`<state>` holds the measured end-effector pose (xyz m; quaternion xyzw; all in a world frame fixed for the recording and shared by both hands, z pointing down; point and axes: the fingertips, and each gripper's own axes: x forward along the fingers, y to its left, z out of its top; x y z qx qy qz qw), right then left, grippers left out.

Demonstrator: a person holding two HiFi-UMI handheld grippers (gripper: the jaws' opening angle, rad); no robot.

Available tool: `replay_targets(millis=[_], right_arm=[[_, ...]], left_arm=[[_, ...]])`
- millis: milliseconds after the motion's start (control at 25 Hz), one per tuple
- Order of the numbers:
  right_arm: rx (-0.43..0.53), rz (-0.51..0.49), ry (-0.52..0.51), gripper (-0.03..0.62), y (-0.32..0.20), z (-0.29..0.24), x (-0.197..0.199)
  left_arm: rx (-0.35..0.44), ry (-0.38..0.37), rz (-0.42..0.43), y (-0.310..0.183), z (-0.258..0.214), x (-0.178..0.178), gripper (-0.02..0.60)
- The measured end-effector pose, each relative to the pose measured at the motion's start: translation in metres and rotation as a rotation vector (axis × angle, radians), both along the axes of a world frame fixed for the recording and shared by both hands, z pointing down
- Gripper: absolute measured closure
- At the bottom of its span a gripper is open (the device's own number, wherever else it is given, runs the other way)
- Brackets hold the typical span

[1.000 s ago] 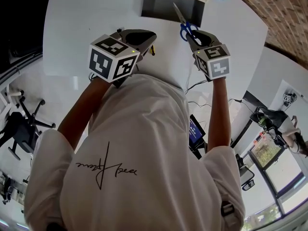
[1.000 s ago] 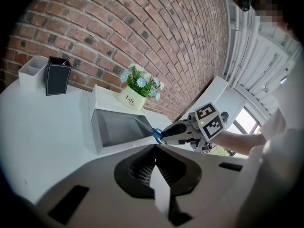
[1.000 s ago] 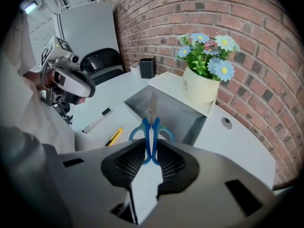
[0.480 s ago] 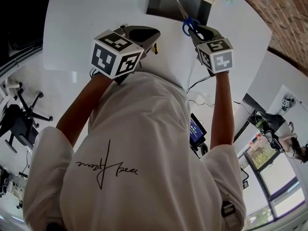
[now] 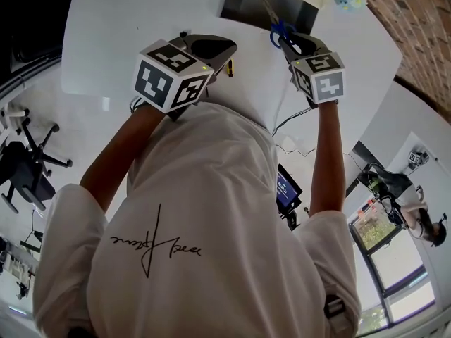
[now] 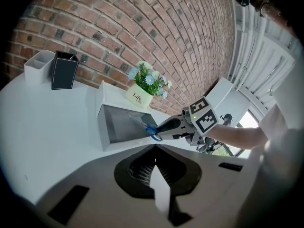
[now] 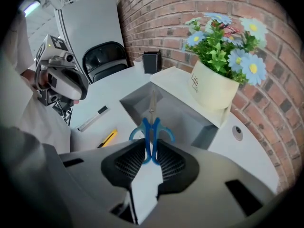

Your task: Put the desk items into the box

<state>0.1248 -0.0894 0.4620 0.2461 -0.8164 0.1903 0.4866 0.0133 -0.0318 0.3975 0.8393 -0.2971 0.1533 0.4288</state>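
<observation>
Blue-handled scissors hang blades-first between the pads of my right gripper, which is shut on their handles. The blades point into the open grey box just ahead. In the head view the right gripper holds the scissors at the box's near edge. From the left gripper view, the scissors poke over the box's front wall. My left gripper is shut with nothing in it and hovers over the table, back from the box; it shows at the head view's left.
A marker and a yellow utility knife lie on the white table left of the box. A flowerpot stands on the box's far ledge. A black holder and a white holder stand by the brick wall.
My right gripper has carried the scissors forward toward the box, so the blades now reach over its opening. The left gripper has stayed in place.
</observation>
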Motion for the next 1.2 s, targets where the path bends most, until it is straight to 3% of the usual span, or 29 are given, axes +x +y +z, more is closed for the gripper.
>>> replay_targets(millis=[1200], right_arm=[[-0.046, -0.058, 0.032, 0.499, -0.032, 0.019, -0.019]], left_arm=[[-0.059, 0.014, -0.055, -0.004, 0.015, -0.023, 0.577]])
